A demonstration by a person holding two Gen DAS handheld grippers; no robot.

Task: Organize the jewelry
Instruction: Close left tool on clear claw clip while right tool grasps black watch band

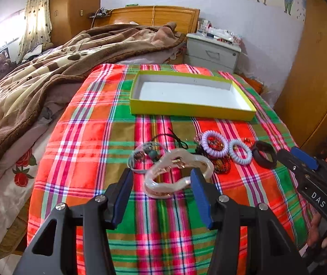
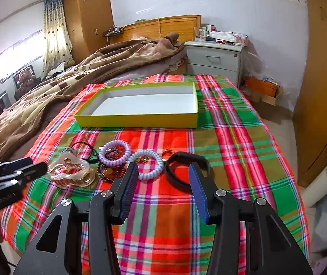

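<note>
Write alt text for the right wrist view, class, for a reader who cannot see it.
The right gripper, jaws open, points at a black band lying among hair ties on a plaid cloth. An empty yellow box sits beyond them, and the left gripper enters from the left.

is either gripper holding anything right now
No. The left gripper is open near the hair claw; the right gripper is open near the black band.

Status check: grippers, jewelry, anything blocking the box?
Left gripper open over clear hair claw. Right gripper open, facing black band. Yellow box empty, path clear.
</note>
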